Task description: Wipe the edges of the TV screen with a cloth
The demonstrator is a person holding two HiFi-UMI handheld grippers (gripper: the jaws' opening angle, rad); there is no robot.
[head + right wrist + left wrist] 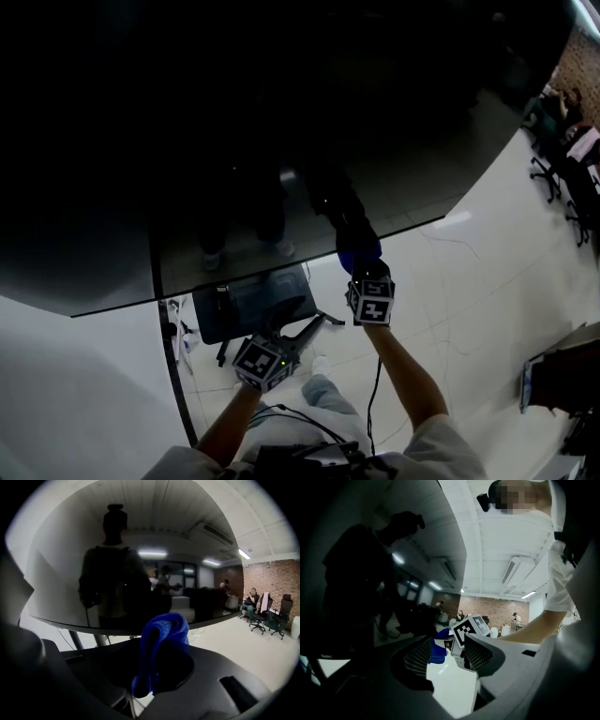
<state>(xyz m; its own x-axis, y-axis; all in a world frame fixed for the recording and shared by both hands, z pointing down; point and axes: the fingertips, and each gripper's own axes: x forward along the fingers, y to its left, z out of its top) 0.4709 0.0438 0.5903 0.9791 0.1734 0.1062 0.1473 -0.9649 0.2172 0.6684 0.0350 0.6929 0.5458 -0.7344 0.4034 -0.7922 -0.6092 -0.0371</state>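
TV screen (281, 112) fills the upper part of the head view, dark and glossy. Its long axis follows the lower edge, which climbs from low left to the lower right corner. The glass faces you.

Your right gripper (362, 264) is clamped on a blue cloth (359, 253), held right at that lower edge, somewhat left of the lower right corner. In the right gripper view the cloth stands up out of the jaws as a folded hump. Its long axis runs along the jaws and its rounded top points at the lower edge. It looks to be touching, but you cannot be sure from here.

Your left gripper (447, 656) hangs lower, below the lower edge and off the screen, with its jaws a moderate way apart and nothing between them.

By my reading you are working along the lower edge. The glass shows no streaks, so nothing tells which edges are already wiped. Count the right, top and left edges as likely still to do.
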